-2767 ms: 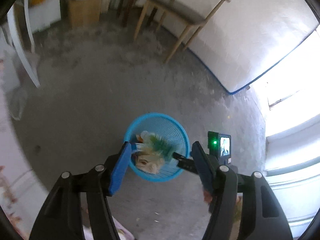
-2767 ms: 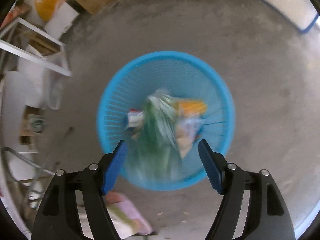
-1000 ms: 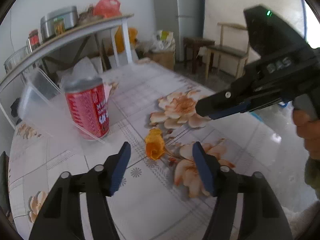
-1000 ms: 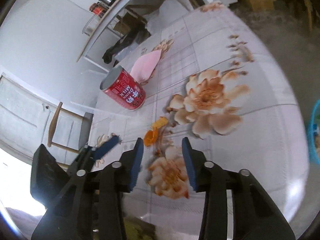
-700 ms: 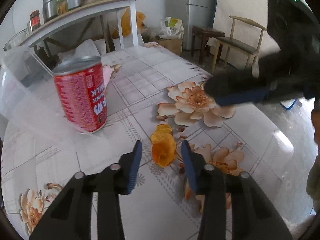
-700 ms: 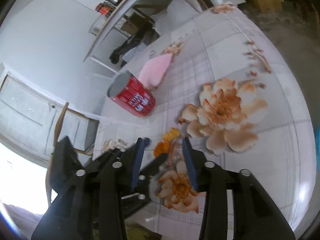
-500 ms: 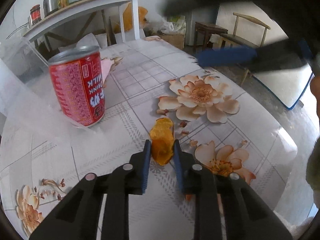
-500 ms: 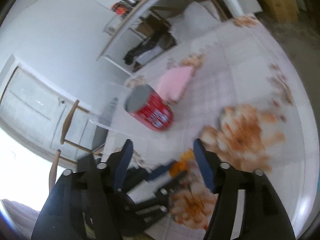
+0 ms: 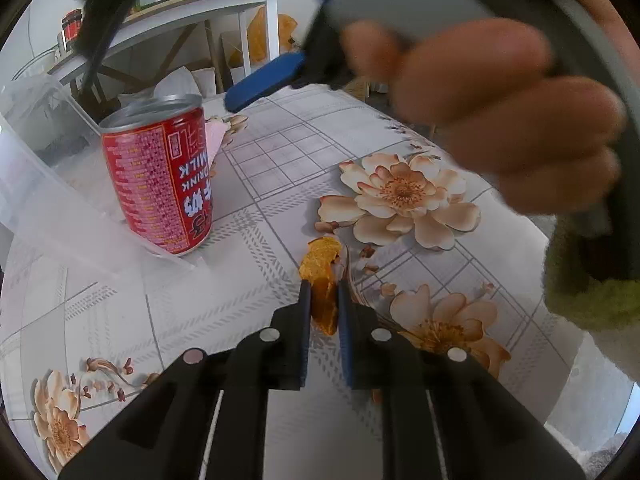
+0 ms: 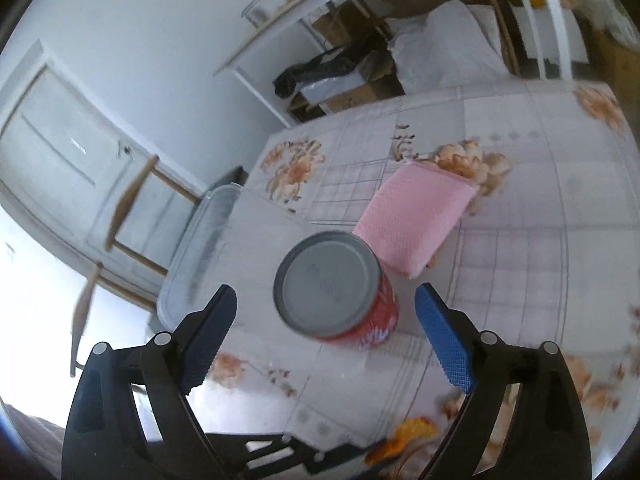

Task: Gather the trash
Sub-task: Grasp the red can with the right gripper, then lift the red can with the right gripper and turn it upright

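Left tool (image 9: 323, 300) closing, pinching the orange peel (image 9: 320, 280) beside the red can (image 10: 340, 292) for binning; right tool (image 10: 324, 328) opening wide, hovering over that can.

a white wall (image 10: 132, 20) and panelled door (image 10: 52, 152) stand behind the flower-print table (image 10: 520, 248); a wooden chair (image 10: 132, 200) sits beside it, a white shelf (image 9: 208, 4) beyond, daylight pouring in.
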Demonstrator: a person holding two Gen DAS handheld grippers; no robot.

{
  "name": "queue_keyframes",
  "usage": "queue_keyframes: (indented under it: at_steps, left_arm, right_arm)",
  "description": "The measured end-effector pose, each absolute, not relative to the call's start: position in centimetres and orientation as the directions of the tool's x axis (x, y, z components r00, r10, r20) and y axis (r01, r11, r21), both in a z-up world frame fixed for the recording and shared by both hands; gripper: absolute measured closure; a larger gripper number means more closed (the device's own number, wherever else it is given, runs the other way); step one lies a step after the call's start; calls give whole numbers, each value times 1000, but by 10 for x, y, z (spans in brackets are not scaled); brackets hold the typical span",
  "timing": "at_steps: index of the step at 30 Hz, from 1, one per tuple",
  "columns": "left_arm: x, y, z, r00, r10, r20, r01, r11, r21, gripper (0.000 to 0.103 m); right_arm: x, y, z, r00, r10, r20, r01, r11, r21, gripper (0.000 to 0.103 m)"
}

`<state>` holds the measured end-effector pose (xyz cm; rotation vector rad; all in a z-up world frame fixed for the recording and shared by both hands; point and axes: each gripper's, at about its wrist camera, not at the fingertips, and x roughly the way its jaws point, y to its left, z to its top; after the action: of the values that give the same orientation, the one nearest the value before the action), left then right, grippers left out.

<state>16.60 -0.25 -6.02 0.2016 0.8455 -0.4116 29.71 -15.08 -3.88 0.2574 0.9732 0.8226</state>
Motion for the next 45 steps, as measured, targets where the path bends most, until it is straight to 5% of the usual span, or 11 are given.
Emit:
queue_keyframes:
  at_steps: [8, 15, 18, 45]
  left_arm:
    - [167, 0, -60, 589, -280, -759, 426, 905, -3, 92]
    - [165, 2, -60, 591, -279, -757, 422, 906, -4, 93]
    - [162, 7, -59, 591, -276, -757, 416, 909, -7, 93]
    - [158, 8, -57, 599, -268, -755, 392, 920, -15, 93]
  right_arm:
    - [302, -126, -43, 286, 628, -724, -560, 723, 405, 18]
    - [300, -122, -48, 275, 606, -747, -567, 729, 383, 37]
    - [298, -122, -48, 293, 595, -748, -563, 740, 369, 37]
    - [274, -245, -68, 370, 715, -593, -215, 687, 694, 38]
